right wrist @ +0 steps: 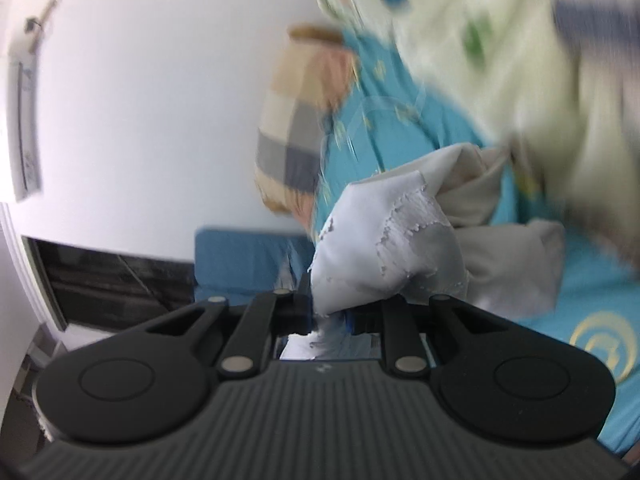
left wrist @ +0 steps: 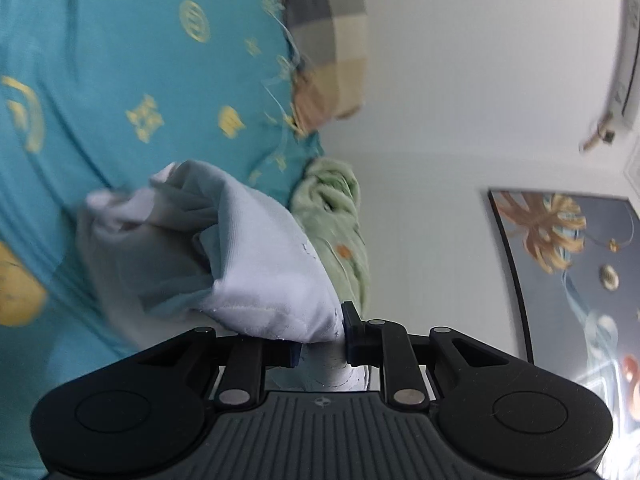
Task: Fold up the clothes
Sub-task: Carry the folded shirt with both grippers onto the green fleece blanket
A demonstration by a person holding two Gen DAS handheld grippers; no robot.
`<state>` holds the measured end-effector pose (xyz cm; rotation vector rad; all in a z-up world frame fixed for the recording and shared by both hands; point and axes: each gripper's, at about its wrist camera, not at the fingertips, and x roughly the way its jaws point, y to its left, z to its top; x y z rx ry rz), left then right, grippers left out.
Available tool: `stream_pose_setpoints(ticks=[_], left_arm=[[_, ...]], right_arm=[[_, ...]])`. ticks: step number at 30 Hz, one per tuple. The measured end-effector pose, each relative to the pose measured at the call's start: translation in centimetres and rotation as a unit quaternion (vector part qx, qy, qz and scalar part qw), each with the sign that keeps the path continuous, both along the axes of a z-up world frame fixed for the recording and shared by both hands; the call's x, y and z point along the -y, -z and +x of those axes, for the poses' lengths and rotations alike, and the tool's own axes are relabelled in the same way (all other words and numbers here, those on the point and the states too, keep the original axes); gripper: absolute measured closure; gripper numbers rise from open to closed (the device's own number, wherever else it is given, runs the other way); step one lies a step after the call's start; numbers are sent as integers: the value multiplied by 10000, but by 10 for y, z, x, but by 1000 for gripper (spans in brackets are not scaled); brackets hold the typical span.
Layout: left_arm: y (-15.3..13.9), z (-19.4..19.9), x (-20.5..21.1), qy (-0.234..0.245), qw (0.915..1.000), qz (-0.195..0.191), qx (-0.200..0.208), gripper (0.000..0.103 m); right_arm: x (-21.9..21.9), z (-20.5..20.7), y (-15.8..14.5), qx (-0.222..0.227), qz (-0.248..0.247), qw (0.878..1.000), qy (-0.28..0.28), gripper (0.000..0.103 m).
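White knit fabric, a garment (left wrist: 240, 248) with frayed, pilled stitching along its edge, is shown bunched and lifted above a teal bedspread (left wrist: 100, 80) printed with gold motifs. In the left wrist view, the left gripper (left wrist: 322, 340) is seen clamped on a fold of this garment, the cloth being pinched between its narrowed jaws and trailing down behind them. In the right wrist view, the right gripper (right wrist: 330, 314) is likewise closed on another edge of the same white garment (right wrist: 380, 248), whose remaining bulk hangs to the right over the bedspread (right wrist: 580, 292). A pale green cloth (left wrist: 336, 208) is visible just beside the garment, on its far right in the left view, and a checked pillow (left wrist: 328, 40) is seen at the far edge of the bed against a white wall (left wrist: 460, 80). Both views are motion-blurred, so the garment's shape and which parts are held cannot be told. The task is judged to be at an early stage, the garment not yet being spread flat. Several risks are to be noted: a pinch taken on bunched layers may release one layer and let a corner drop; the frayed seam may tear further if the two grips are pulled apart hard; and the green cloth may be dragged along if the garment is laid down beside it.
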<state>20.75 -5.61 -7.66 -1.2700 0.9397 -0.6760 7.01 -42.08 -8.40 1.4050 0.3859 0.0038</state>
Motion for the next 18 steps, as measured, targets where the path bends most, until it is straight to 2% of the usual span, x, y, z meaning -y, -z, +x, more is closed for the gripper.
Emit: stream_pose_setpoints(ticks=[4,9,12,15,18], left_arm=[[-42,28,90,501,9984,-100,256,82],[-93,52,220,1033,9920,-276,671,82],[-114,21,296,1330,9842,-472,1067,82],[-111,5,341,1645,9746,-518,1425,81],[-81,-13,356,1956,9680,-119,1565,81]], right_arm=[[69,-8,-55,223,-509,9973,489,85],[153,-17,-121,547,-1209,9857,1039,85],[197,-24,-151,821,-1744,9742,1172,85],[223,-36,-156,809,-2274,9623,1254,85],[237,-51,-134,338,-2554,9583,1237,85]])
